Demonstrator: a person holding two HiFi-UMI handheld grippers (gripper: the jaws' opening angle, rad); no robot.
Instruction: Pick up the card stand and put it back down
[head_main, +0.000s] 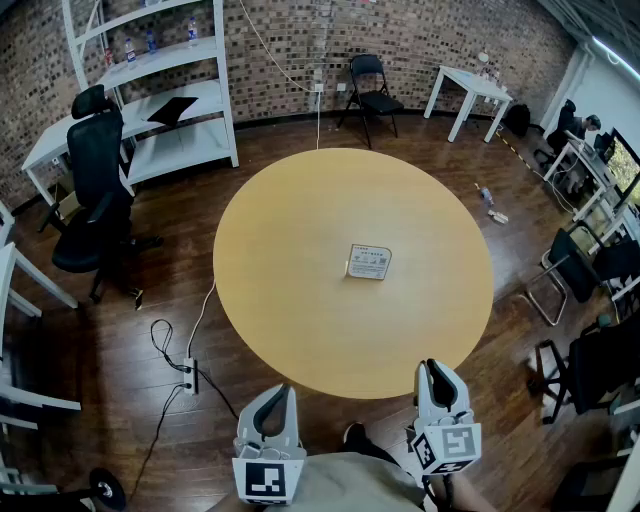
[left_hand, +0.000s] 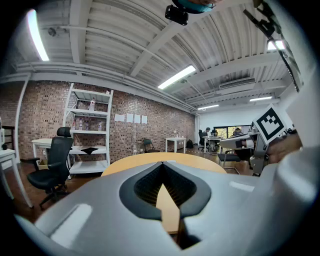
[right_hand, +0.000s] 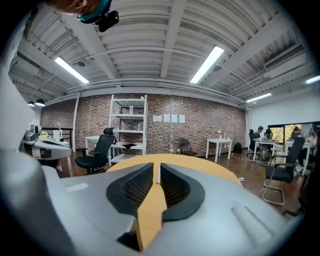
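The card stand (head_main: 368, 262), seemingly slanted, mid-frame on the round table (head_main: 300, 340), sits well apart from the clenched, empty left gripper (head_main: 283, 392) and barely-ajar, empty right gripper (head_main: 432, 366) at bottom, so reaching with jaws this narrow might shove it away.

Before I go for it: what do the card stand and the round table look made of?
Card stand: likely clear plastic or acrylic around a white printed card, judging by its pale rim; too small to be sure. Table: wood or laminate, matte light tan, even in colour, without glare.
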